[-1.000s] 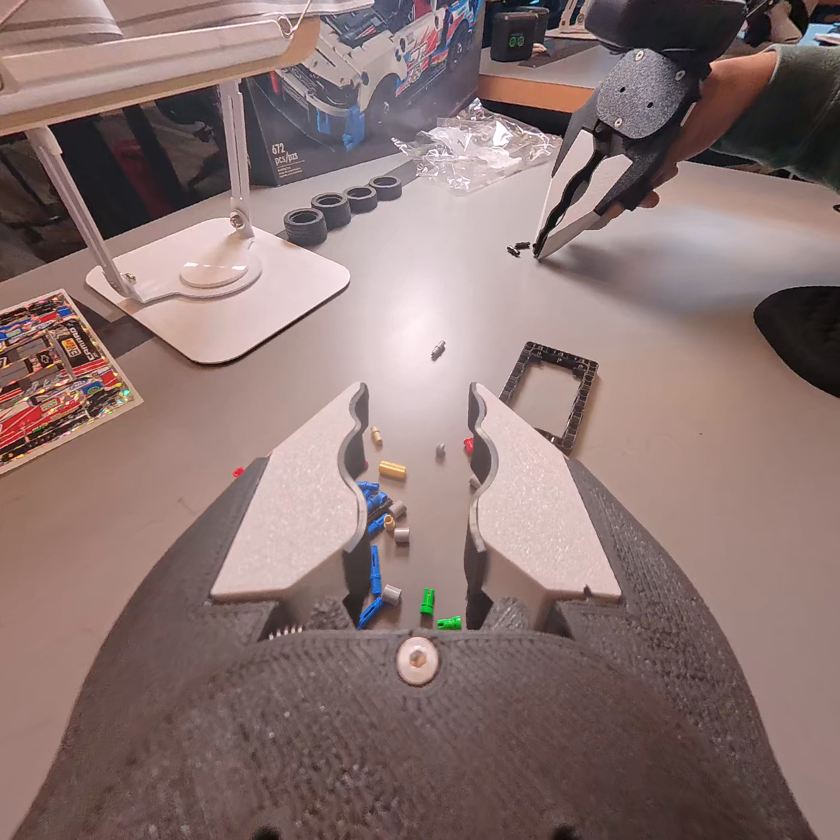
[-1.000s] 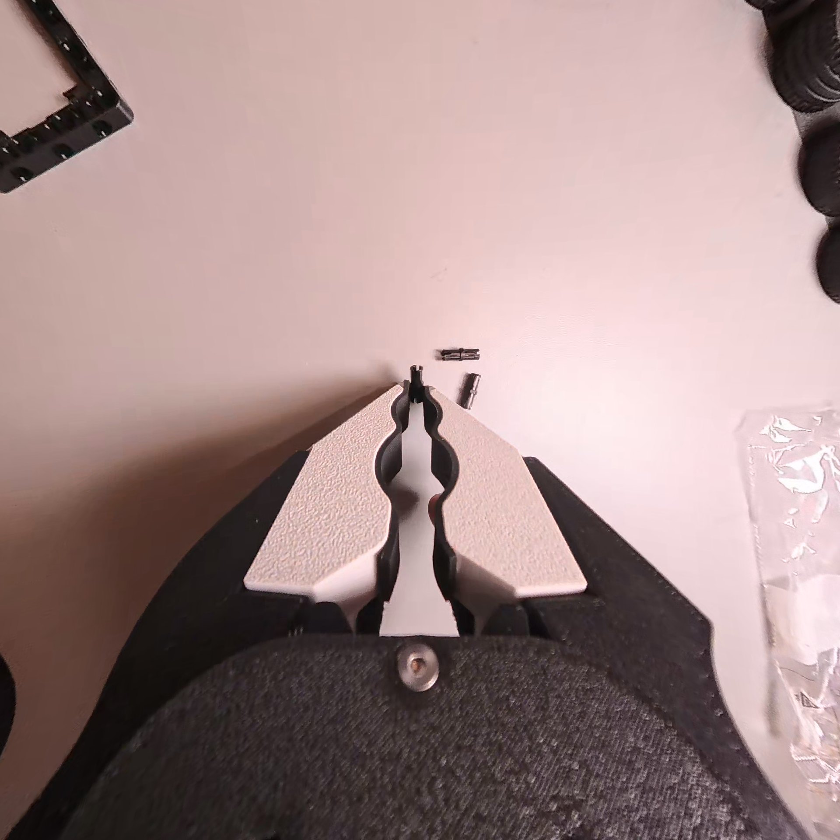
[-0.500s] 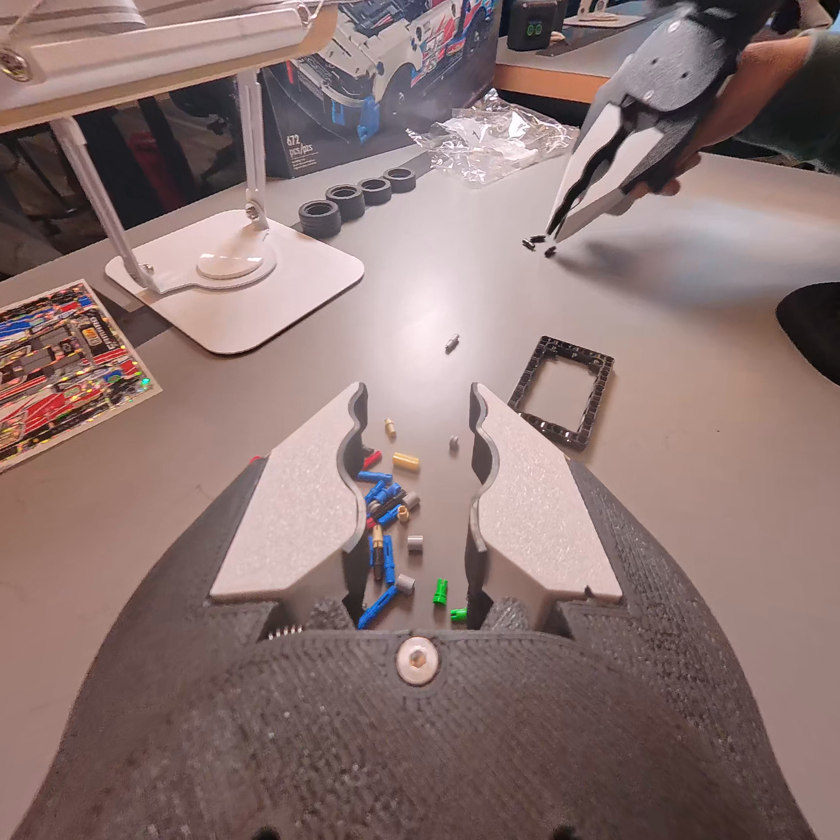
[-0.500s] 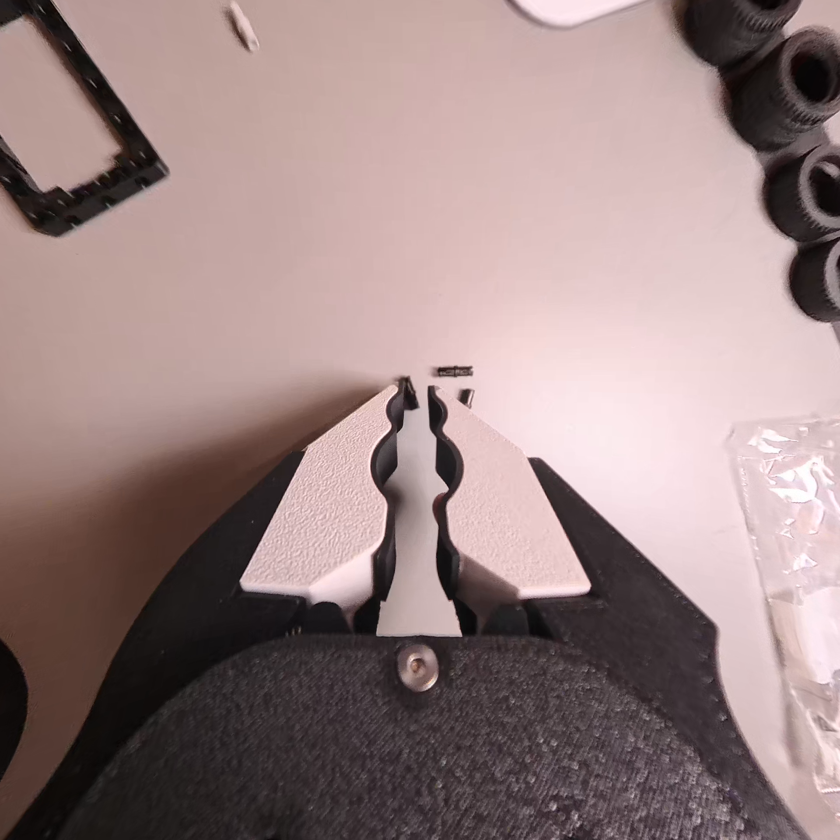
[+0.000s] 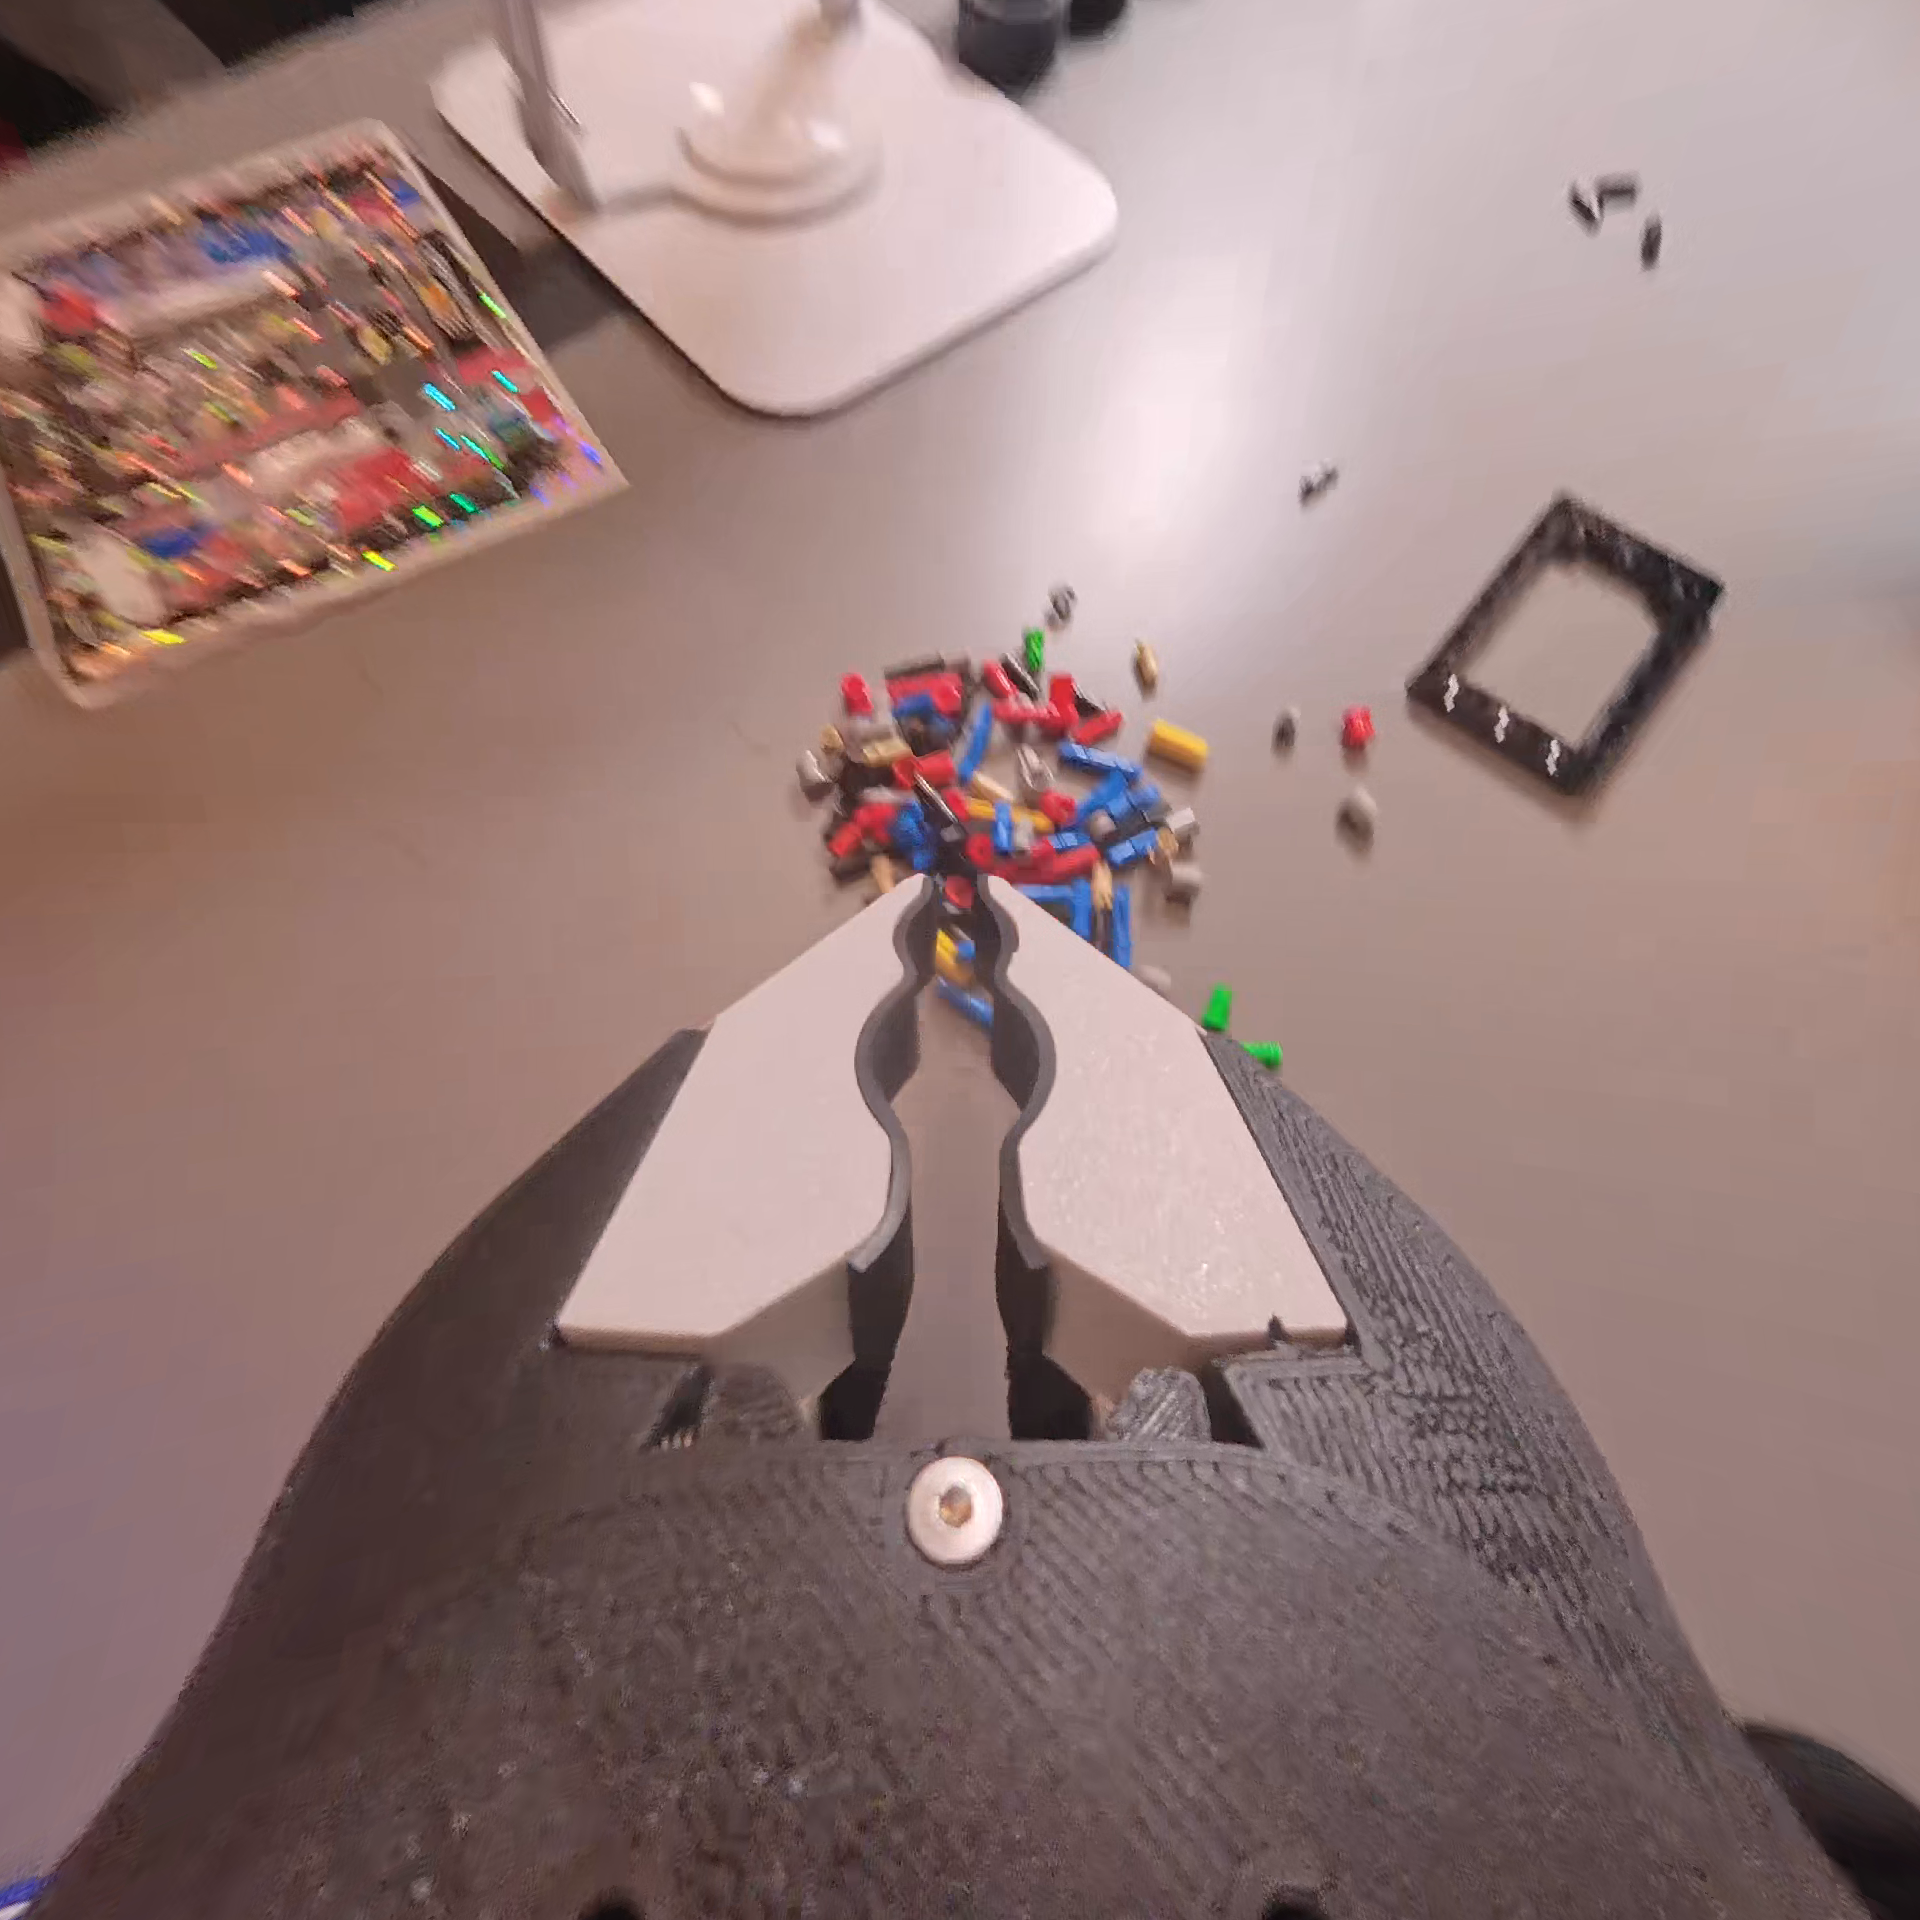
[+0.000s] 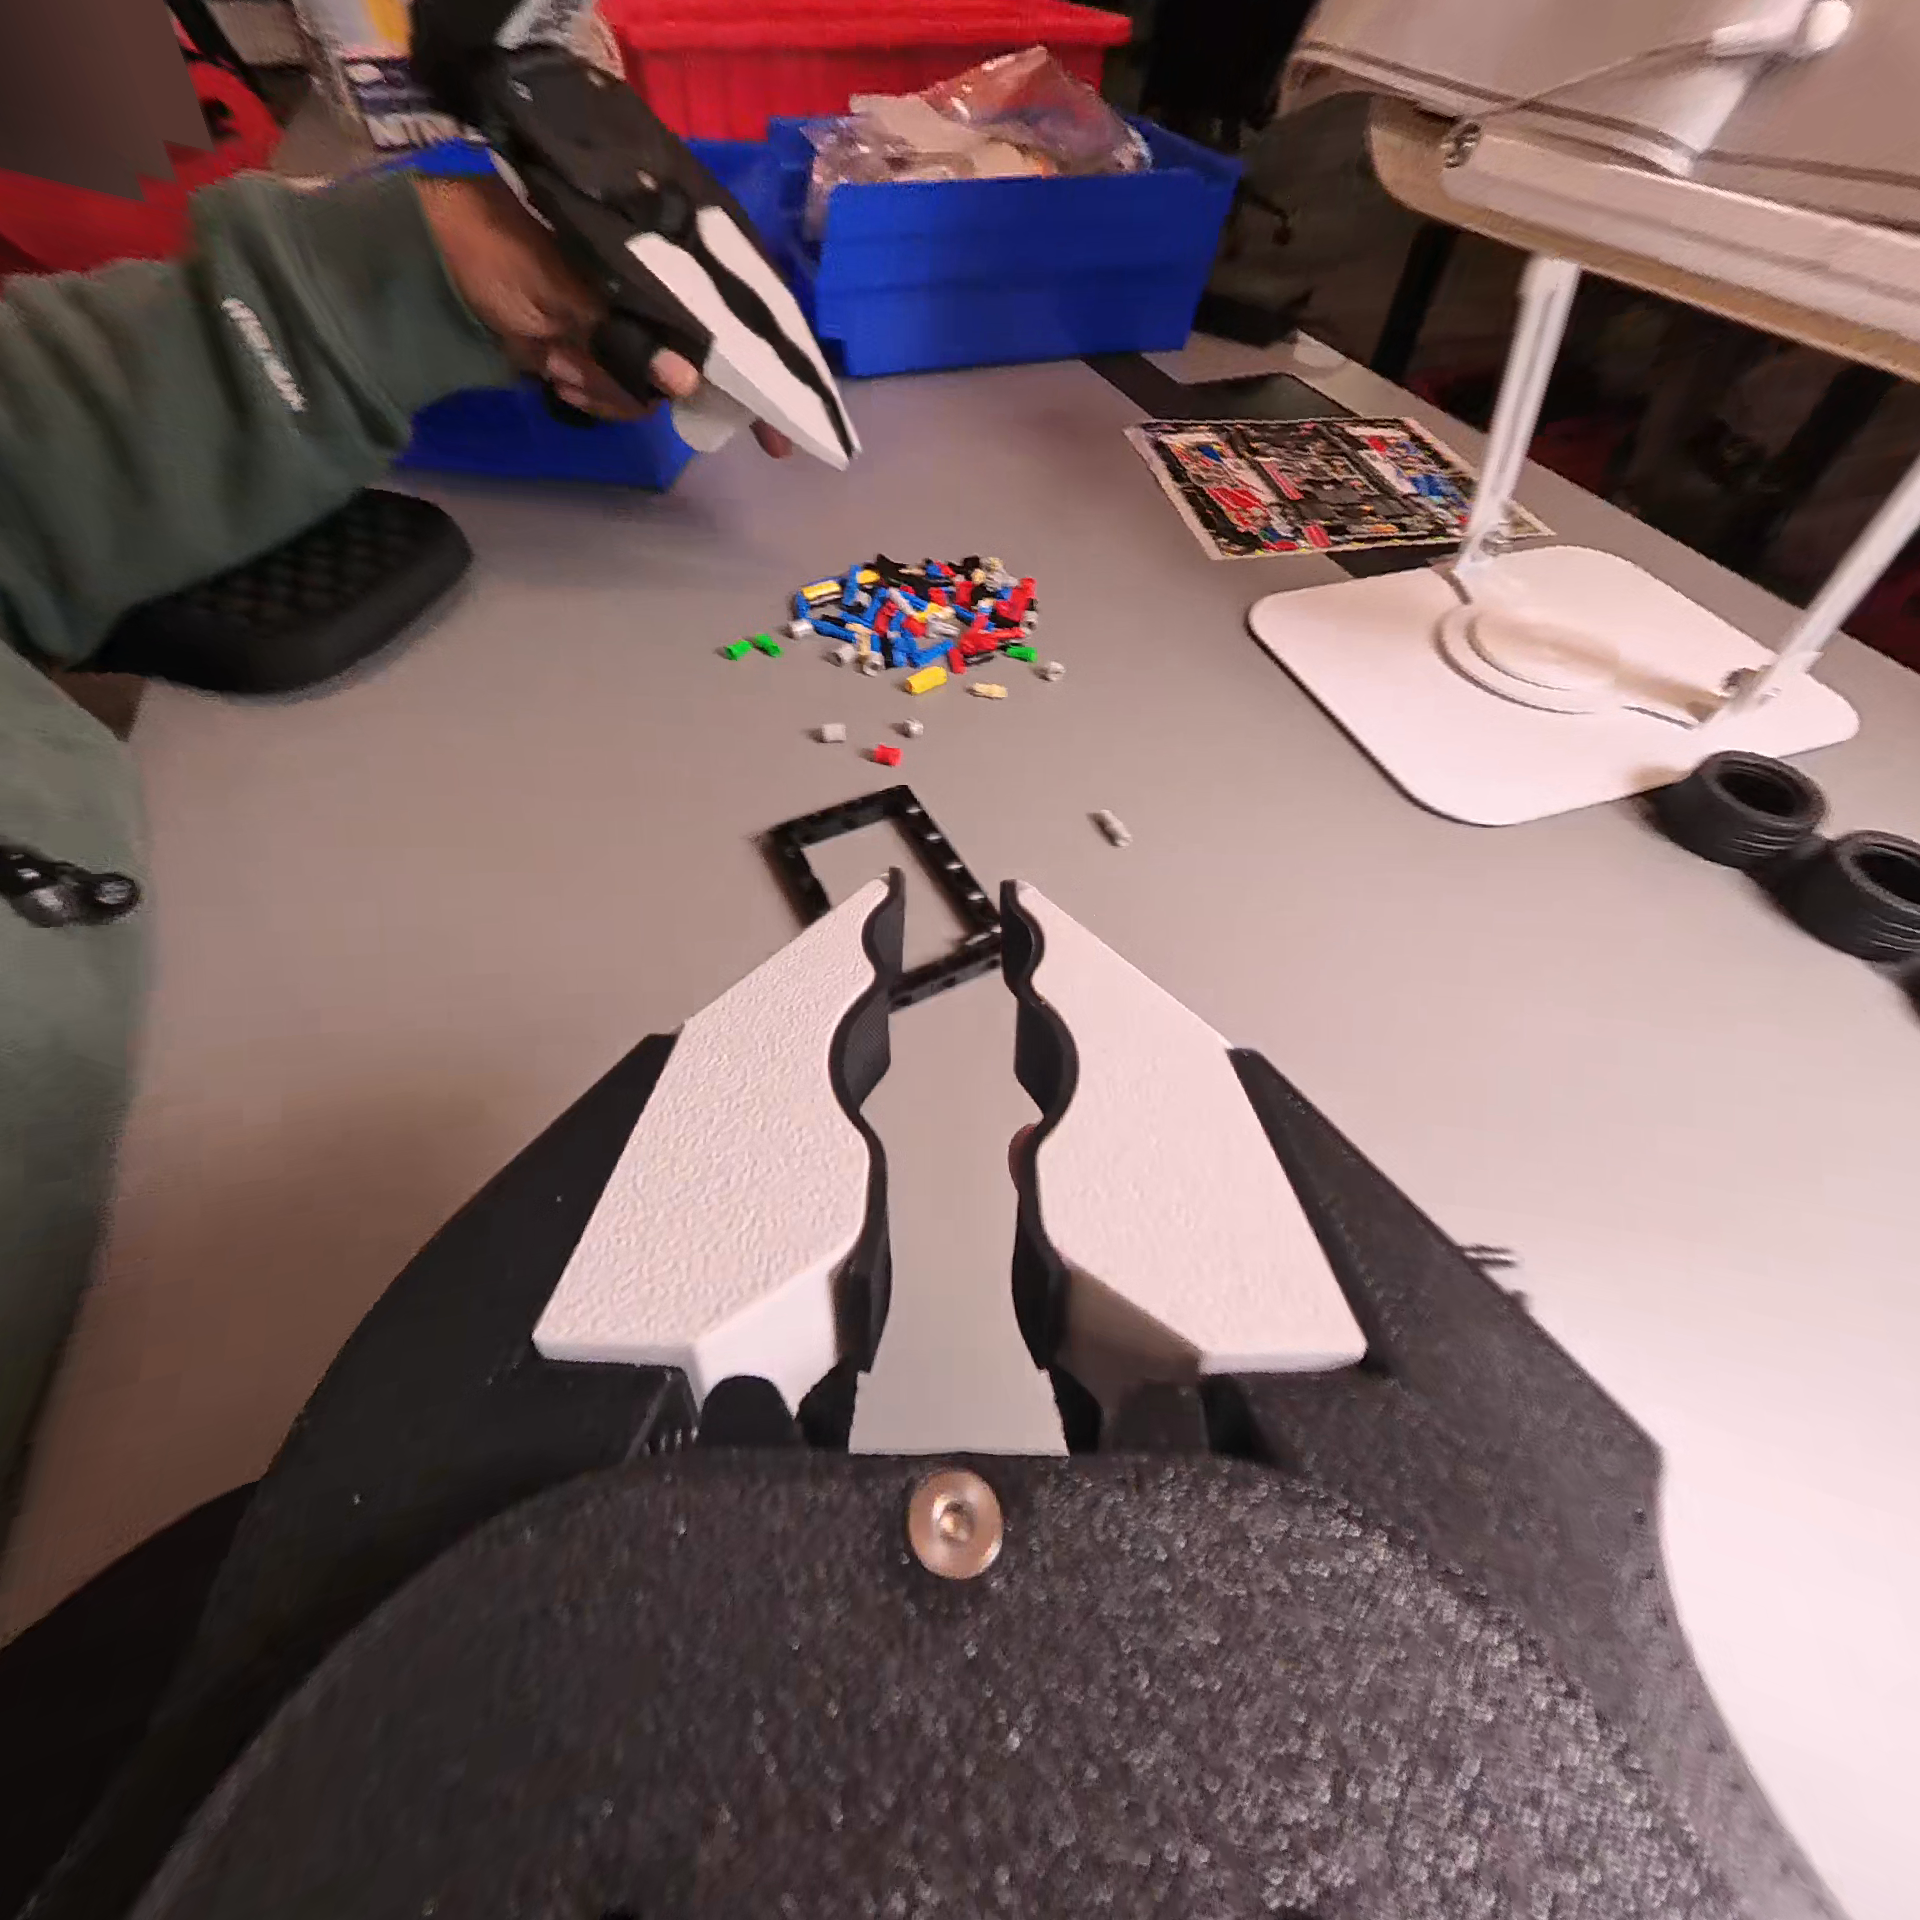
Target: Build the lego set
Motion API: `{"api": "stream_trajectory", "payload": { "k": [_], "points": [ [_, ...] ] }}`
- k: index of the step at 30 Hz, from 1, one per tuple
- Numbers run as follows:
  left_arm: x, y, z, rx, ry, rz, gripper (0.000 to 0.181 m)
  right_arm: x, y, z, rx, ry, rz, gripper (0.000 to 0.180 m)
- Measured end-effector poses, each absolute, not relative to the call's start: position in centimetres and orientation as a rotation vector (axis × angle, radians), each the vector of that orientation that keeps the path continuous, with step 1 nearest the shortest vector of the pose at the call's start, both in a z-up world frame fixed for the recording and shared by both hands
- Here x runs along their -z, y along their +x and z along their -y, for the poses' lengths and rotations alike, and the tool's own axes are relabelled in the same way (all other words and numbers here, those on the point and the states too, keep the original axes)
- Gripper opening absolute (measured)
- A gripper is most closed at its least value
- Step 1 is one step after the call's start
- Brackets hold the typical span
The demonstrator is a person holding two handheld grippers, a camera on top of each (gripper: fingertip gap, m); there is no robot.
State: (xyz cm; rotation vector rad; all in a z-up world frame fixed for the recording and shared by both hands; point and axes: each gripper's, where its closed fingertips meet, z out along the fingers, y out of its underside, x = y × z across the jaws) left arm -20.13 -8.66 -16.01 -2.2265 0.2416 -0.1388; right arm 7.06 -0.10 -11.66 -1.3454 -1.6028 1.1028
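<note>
A pile of small coloured lego pieces (image 5: pixel 997 790) lies on the grey table and also shows in the right wrist view (image 6: pixel 914 613). My left gripper (image 5: pixel 956 883) hovers over the pile's near edge with its tips almost together; I see nothing held. It shows raised above the pile in the right wrist view (image 6: pixel 844 449). A black rectangular frame (image 5: pixel 1496 732) lies right of the pile. My right gripper (image 6: pixel 951 894) is open and empty, just above the frame's near side (image 6: pixel 836 818). A few black pins (image 5: pixel 1610 197) lie far right.
A white lamp base (image 6: pixel 1538 686) stands at the right, with black tyres (image 6: pixel 1766 810) beside it. A sticker sheet (image 6: pixel 1330 483) lies behind it. Blue bins (image 6: pixel 997 249) line the far edge. A black pad (image 6: pixel 312 592) and a person's green sleeve (image 6: pixel 208 384) are at the left. The left gripper's tips are roughly 30 cm from the right gripper's. My left gripper's tips are some 30 cm from the white lamp base (image 6: pixel 1538 686).
My left gripper has closed from wide open and pulled back over the pile. My right gripper let go of a black pin, opened and swung round to face the frame.
</note>
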Motion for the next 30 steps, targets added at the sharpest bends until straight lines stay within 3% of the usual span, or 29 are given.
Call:
{"api": "stream_trajectory", "payload": {
  "k": [1,7,30],
  "points": [
    [16.9,-19.6,9.1,0.162,-2.273,-0.278,0.005,11.9,7.0,0.9,-1.122,-1.338,1.622,0.016],
    [20.6,-17.4,9.8,0.197,-2.414,-0.44,0.004,12.6,6.5,2.3,-1.14,-1.333,1.653,0.016],
    [21.8,-15.5,8.8,0.218,-2.424,-0.506,0.004,13.2,6.4,2.8,-1.181,-1.341,1.622,0.015]
  ]
}}
